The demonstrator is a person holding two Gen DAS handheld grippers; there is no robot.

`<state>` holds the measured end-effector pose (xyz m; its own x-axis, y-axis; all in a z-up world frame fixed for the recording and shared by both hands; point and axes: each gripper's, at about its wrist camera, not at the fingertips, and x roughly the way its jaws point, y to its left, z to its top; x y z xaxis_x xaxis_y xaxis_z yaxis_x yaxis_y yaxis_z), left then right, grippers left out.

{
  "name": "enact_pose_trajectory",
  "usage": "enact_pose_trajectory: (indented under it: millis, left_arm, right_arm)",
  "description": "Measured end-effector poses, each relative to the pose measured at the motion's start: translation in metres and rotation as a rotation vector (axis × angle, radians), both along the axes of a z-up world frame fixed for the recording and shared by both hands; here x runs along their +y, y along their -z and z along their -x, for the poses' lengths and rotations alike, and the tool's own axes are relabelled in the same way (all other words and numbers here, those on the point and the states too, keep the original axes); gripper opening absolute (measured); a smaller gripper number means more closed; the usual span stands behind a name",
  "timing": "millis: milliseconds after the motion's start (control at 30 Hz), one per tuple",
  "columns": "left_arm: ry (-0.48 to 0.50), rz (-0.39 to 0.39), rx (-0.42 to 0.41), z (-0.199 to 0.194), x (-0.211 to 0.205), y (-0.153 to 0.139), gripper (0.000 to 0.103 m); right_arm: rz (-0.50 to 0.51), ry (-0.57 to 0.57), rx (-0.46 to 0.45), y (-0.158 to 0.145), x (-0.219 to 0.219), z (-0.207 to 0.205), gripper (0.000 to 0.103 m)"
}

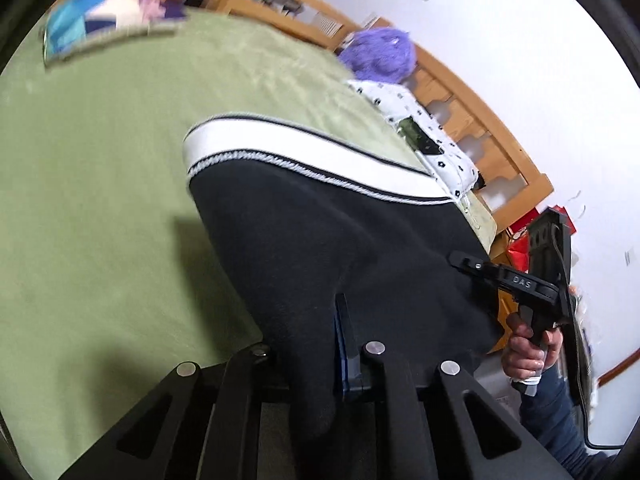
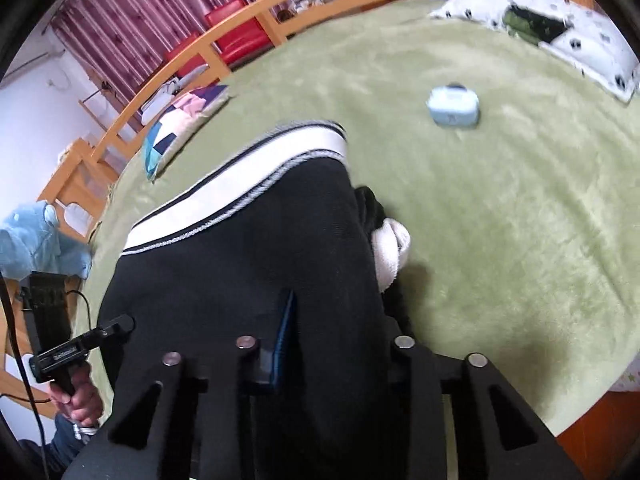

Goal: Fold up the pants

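Observation:
Black pants (image 1: 320, 240) with a white side stripe (image 1: 304, 156) lie on a green blanket (image 1: 100, 200). My left gripper (image 1: 320, 320) is shut on the black cloth, which drapes over its fingers. The right gripper shows at the right of the left wrist view (image 1: 464, 260), its tip at the pants' edge. In the right wrist view the pants (image 2: 248, 264) cover my right gripper (image 2: 304, 312), which is shut on the cloth. The left gripper shows there at lower left (image 2: 120, 326). A white lining (image 2: 390, 252) bulges at the pants' right edge.
A light blue box (image 2: 454, 106) lies on the blanket (image 2: 500, 220). A patterned pillow (image 2: 560, 28) and a purple plush (image 1: 380, 54) sit by the wooden bed frame (image 1: 480, 120). A colourful cushion (image 2: 180, 124) lies at the far edge.

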<state>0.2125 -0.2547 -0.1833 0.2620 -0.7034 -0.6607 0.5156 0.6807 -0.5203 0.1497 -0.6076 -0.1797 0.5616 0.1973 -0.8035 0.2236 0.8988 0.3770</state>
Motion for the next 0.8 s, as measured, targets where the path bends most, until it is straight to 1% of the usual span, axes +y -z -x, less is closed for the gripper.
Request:
enact_pose_trajectory:
  millis: [33, 133, 267, 300, 333, 400, 467, 533, 567, 633, 667, 700, 733, 767, 800]
  left_arm:
    - [-0.013, -0.01, -0.026, 0.0, 0.012, -0.008, 0.014]
    - [-0.057, 0.004, -0.025, -0.007, 0.055, -0.021, 0.013]
    - [-0.131, -0.033, -0.045, -0.016, 0.131, -0.037, 0.013]
    - [-0.166, -0.05, -0.043, -0.019, 0.159, -0.041, 0.013]
    - [-0.194, -0.062, -0.039, -0.022, 0.178, -0.042, 0.014]
    - [-0.252, -0.107, -0.04, -0.028, 0.221, -0.042, 0.014]
    - [-0.298, -0.137, -0.032, -0.033, 0.248, -0.036, 0.014]
    - [-0.341, -0.152, 0.013, -0.041, 0.272, -0.019, 0.016]
    - [-0.346, -0.153, 0.041, -0.045, 0.279, -0.008, 0.018]
    - [-0.357, -0.205, 0.062, -0.048, 0.282, 0.011, 0.037]
    - [-0.37, -0.267, 0.057, -0.047, 0.277, 0.018, 0.038]
    - [-0.374, -0.296, 0.047, -0.045, 0.277, 0.018, 0.038]
    - [-0.365, -0.327, 0.023, -0.038, 0.275, 0.018, 0.039]
    - [-0.354, -0.341, -0.007, -0.028, 0.274, 0.015, 0.043]
    - [-0.347, -0.344, -0.026, -0.02, 0.273, 0.011, 0.054]
  right_arm:
    - [-0.007, -0.007, -0.003, -0.003, 0.011, -0.003, 0.027]
    - [-0.051, -0.034, -0.023, -0.008, 0.036, -0.01, 0.026]
    - [-0.107, -0.119, -0.047, -0.01, 0.111, -0.026, 0.025]
    - [-0.129, -0.138, -0.049, -0.008, 0.13, -0.033, 0.025]
    - [-0.162, -0.17, -0.049, -0.005, 0.156, -0.043, 0.025]
    - [-0.196, -0.224, -0.043, 0.002, 0.197, -0.056, 0.025]
    - [-0.225, -0.281, -0.032, 0.012, 0.24, -0.071, 0.025]
    - [-0.225, -0.322, -0.022, 0.02, 0.273, -0.084, 0.025]
    - [-0.208, -0.33, -0.028, 0.021, 0.281, -0.087, 0.025]
    - [-0.122, -0.354, -0.055, 0.021, 0.287, -0.093, 0.028]
    - [-0.096, -0.357, -0.045, 0.025, 0.285, -0.094, 0.033]
    - [-0.049, -0.344, -0.008, 0.032, 0.281, -0.097, 0.046]
    - [-0.018, -0.33, 0.024, 0.038, 0.278, -0.098, 0.054]
    - [-0.007, -0.323, 0.029, 0.038, 0.272, -0.098, 0.058]
    - [0.011, -0.311, 0.023, 0.031, 0.269, -0.091, 0.056]
